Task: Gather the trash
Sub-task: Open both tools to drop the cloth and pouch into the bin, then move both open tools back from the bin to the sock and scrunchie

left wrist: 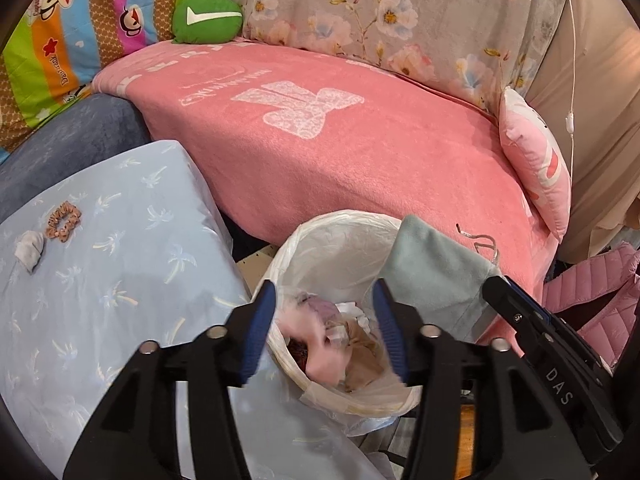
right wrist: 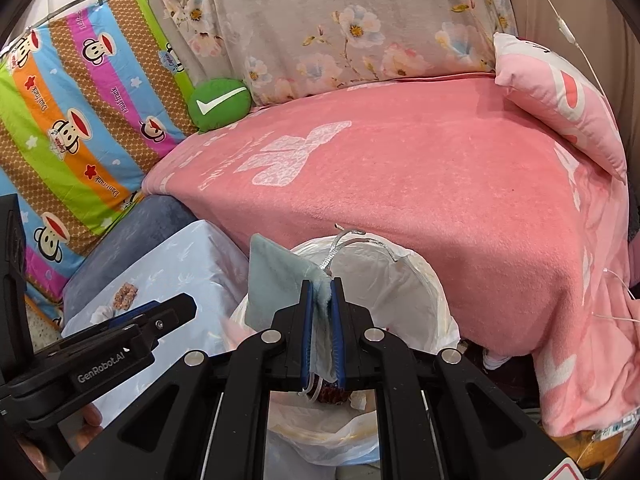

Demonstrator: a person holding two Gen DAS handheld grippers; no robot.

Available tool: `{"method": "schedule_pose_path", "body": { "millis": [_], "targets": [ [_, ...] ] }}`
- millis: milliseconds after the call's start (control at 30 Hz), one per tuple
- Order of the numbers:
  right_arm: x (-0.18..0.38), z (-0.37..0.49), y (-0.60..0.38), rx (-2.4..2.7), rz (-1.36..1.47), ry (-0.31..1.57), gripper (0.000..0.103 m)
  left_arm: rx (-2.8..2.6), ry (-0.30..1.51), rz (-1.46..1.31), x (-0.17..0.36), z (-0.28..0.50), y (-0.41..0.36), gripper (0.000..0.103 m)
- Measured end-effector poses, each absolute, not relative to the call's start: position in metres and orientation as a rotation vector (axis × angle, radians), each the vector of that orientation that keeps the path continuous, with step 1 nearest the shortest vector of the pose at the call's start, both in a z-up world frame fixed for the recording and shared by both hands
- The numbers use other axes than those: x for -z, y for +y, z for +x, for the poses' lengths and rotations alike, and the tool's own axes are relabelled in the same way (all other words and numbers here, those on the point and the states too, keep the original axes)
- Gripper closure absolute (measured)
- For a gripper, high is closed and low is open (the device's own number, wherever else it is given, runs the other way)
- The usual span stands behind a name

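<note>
A round bin lined with a white plastic bag stands between a blue-covered table and the pink bed; it holds pink, white and brown scraps. My left gripper is open and empty, right above the bin's mouth. My right gripper is shut on a pale teal fuzzy cloth with a silver ribbon, held over the bin rim. The cloth also shows in the left wrist view, beside the right gripper's body. A crumpled white tissue lies on the table.
The light blue palm-print tablecloth carries a brown scrunchie. The pink blanket covers the bed, with a green check-mark cushion and a pink pillow. A pink puffy jacket lies at right.
</note>
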State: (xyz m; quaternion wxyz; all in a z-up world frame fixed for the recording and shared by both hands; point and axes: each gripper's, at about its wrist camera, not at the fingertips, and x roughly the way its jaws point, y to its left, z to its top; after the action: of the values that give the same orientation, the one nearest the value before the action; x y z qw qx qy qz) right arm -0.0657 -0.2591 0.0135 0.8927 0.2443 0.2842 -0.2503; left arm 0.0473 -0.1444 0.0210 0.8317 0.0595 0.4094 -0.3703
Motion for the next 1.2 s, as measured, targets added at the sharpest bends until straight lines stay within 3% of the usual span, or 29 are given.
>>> {"method": "schedule_pose_path", "body": {
  "millis": [67,133,267,1200],
  "targets": [
    [-0.014,-0.065,-0.259,0.520,0.502,0.589,0.088,0.780,0.854,0.129,-0.023,0.047,-0.145,0.040],
    [-0.015,-0.064,-0.257,0.528,0.496,0.582,0.088,0.771,0.841,0.134,-0.023,0.047,-0.144,0.036],
    [-0.015,-0.063,-0.256,0.530,0.498,0.577,0.075,0.761,0.839,0.137,-0.022,0.049,-0.142,0.035],
    [-0.011,-0.031,-0.212,0.452,0.431,0.632,0.070,0.687,0.854,0.069,-0.015,0.069,-0.096,0.034]
  ]
}}
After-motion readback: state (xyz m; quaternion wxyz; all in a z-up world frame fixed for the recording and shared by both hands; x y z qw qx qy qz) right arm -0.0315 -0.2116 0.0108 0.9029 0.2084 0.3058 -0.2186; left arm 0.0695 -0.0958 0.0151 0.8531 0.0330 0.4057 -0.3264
